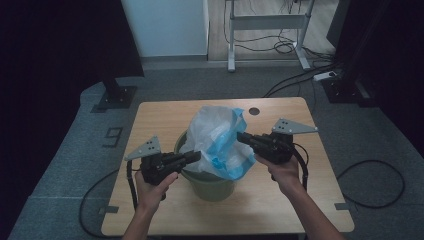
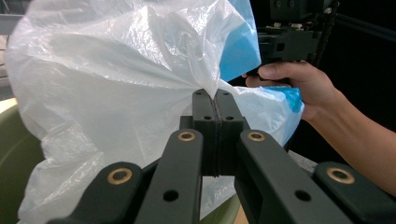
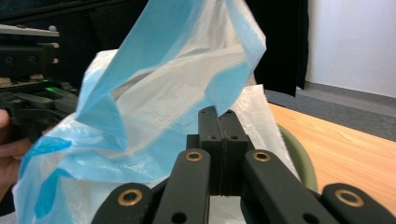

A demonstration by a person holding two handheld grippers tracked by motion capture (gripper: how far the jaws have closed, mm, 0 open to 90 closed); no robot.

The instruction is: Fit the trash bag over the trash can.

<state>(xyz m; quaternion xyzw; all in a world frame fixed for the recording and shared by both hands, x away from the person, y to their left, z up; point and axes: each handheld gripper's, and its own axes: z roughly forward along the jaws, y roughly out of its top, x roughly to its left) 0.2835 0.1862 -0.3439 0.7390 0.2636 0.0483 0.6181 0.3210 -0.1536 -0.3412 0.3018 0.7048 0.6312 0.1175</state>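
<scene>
Light wooden bench (image 1: 165,112) with a round hole (image 1: 254,111), grey carpeted floor (image 1: 75,150), white metal desk frame (image 1: 267,22), black cables (image 1: 372,180), white power strip (image 1: 325,76), pale wall panel (image 1: 165,27)

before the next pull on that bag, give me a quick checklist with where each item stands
1. Left gripper shut on the plastic bag: ok.
2. Right gripper shut on the bag's blue-edged rim: ok.
3. Bag sits above the green bin, between both grippers: ok.
4. Bin stands upright on the table: ok.
5. Bag mouth spread over the bin's rim: not ok, it is bunched up.
6. Bag free of tears: cannot tell.
</scene>
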